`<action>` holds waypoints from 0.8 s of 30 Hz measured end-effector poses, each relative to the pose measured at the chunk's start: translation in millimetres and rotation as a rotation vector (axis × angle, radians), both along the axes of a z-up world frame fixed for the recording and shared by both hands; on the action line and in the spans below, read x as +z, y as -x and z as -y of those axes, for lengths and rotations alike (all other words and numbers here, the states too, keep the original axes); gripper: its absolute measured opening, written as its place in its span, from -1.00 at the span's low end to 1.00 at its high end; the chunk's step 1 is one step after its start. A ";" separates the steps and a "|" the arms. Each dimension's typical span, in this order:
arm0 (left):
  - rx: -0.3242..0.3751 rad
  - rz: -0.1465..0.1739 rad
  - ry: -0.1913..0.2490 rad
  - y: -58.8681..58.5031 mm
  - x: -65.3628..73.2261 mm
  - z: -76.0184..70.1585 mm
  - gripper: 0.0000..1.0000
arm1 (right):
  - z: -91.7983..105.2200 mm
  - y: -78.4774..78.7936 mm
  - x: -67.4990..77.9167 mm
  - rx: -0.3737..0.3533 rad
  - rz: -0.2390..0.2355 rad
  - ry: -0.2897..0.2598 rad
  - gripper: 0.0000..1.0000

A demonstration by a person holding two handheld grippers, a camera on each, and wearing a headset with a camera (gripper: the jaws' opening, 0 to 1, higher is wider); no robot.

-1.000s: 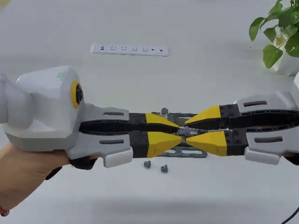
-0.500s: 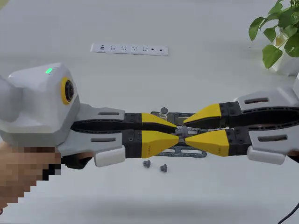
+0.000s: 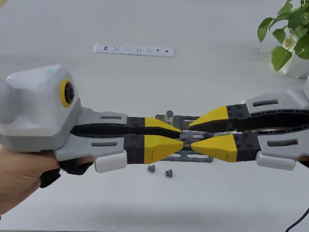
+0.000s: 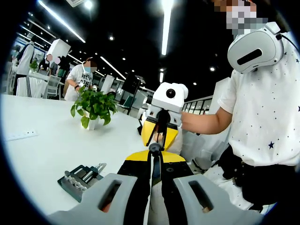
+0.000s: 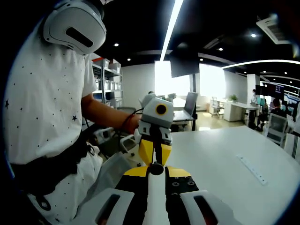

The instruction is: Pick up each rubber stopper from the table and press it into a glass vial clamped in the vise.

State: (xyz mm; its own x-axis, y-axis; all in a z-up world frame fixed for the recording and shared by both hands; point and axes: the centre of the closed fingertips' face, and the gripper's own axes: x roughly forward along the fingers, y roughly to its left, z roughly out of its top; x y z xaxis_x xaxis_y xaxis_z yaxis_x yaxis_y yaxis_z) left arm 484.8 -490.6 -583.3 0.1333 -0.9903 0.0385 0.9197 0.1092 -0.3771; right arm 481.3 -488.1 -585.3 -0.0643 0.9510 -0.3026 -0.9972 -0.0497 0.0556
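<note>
My left gripper (image 3: 182, 136) comes in from the left and my right gripper (image 3: 191, 135) from the right, tip to tip above the vise (image 3: 193, 155). One small grey rubber stopper (image 3: 186, 137) sits between the tips, and both pairs of jaws are shut on it. It shows at my own jaw tips in the left gripper view (image 4: 154, 148) and the right gripper view (image 5: 155, 168). A glass vial (image 3: 169, 116) with a stopper in it stands in the vise. Two loose stoppers (image 3: 151, 168) (image 3: 169, 173) lie on the table in front of the vise.
A white power strip (image 3: 133, 50) lies at the back of the white table (image 3: 217, 58). A potted plant (image 3: 289, 34) stands at the back right. The vise (image 4: 80, 179) lies low on the left in the left gripper view.
Both grippers stay tip to tip on the stopper. The left gripper has drawn back slightly to the left and the joined tips shifted a little with it.
</note>
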 end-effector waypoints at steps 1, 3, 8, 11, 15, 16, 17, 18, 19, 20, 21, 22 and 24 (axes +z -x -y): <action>0.000 0.000 0.000 0.1 0.1 0.0 -0.95 | 0.1 0.1 0.1 0.000 0.000 0.000 -0.84; -0.001 0.000 0.004 0.2 0.4 0.1 -0.95 | -0.1 0.5 -0.1 0.001 -0.005 0.000 -0.84; 0.001 -0.003 0.007 0.2 0.9 0.0 -0.95 | -0.8 0.7 -0.1 -0.002 -0.008 0.000 -0.84; 0.002 -0.004 0.010 0.1 1.5 -0.1 -0.95 | -0.5 0.4 -0.9 -0.002 -0.011 0.001 -0.84; 0.002 -0.005 0.011 0.1 1.5 -0.3 -0.95 | -1.1 0.3 -0.4 -0.002 -0.012 0.000 -0.85; 0.003 -0.006 0.011 -0.2 1.4 -0.5 -0.95 | -1.2 0.2 -0.4 -0.001 -0.008 -0.001 -0.86; 0.001 -0.004 0.010 0.0 1.3 -0.7 -0.95 | -1.3 0.4 -0.6 -0.001 -0.010 0.001 -0.86; -0.001 -0.002 0.009 0.3 1.3 -0.7 -0.95 | -1.3 0.6 -0.5 0.001 -0.012 0.001 -0.86; -0.002 -0.004 0.010 0.4 1.3 -0.7 -0.95 | -1.3 0.6 -0.4 0.002 -0.011 0.001 -0.86; -0.002 -0.003 0.010 0.5 1.4 -0.7 -0.95 | -1.4 0.5 -0.2 0.002 -0.011 0.001 -0.86; -0.004 -0.002 0.011 0.7 1.5 -0.7 -0.95 | -1.4 0.7 -0.1 0.003 -0.016 0.001 -0.86; -0.004 -0.002 0.011 0.8 1.5 -0.7 -0.95 | -1.4 0.5 -0.1 0.004 -0.017 0.001 -0.86; -0.004 -0.004 0.009 0.8 1.1 -0.6 -0.95 | -1.6 0.4 -0.4 0.004 -0.017 0.003 -0.86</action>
